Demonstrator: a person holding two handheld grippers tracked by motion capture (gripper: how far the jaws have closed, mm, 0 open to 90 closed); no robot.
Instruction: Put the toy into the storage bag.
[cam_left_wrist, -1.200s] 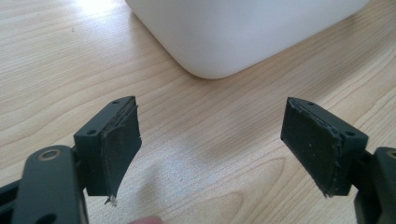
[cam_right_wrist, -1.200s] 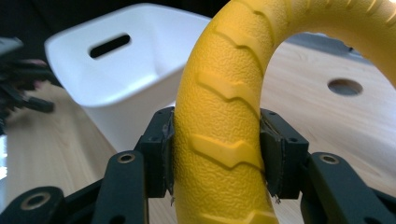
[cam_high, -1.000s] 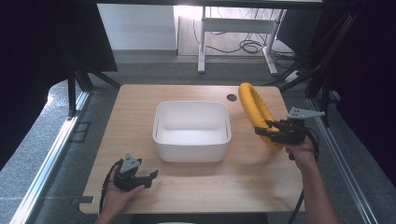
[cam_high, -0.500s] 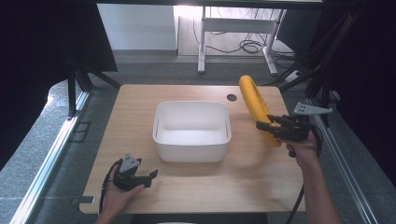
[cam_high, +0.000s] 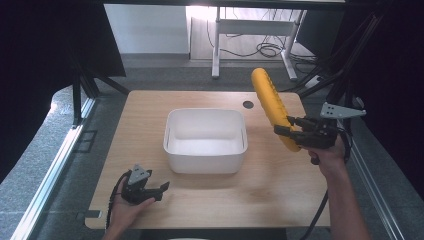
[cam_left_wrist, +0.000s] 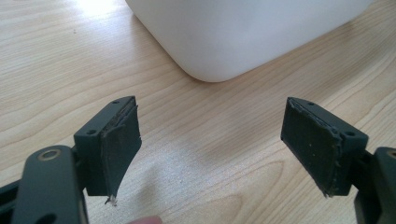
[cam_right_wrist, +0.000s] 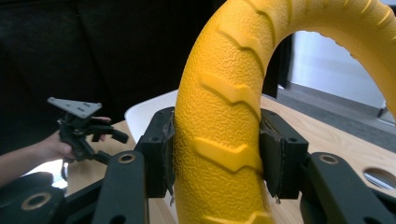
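A yellow ring with tyre-like tread (cam_high: 269, 100) hangs edge-on above the table's right side. My right gripper (cam_high: 286, 128) is shut on its lower part. In the right gripper view both pads press the ring (cam_right_wrist: 224, 93) between the jaws of the right gripper (cam_right_wrist: 217, 156). A white tub (cam_high: 205, 113) stands empty in the middle of the table. My left gripper (cam_high: 163, 190) rests low at the front left, open, with nothing between its jaws. In the left gripper view the left gripper (cam_left_wrist: 212, 144) points at a rounded corner of the tub (cam_left_wrist: 233, 32).
The wooden table (cam_high: 280, 192) has a round cable hole (cam_high: 248, 104) at the back, right of the tub. Black frames and dark curtains flank both sides. Another desk's legs stand behind the table. The left gripper (cam_right_wrist: 109, 134) also appears far off in the right gripper view.
My right gripper has risen with the yellow ring, lifting it off the table and tipping it more upright. The left gripper has stayed where it was.
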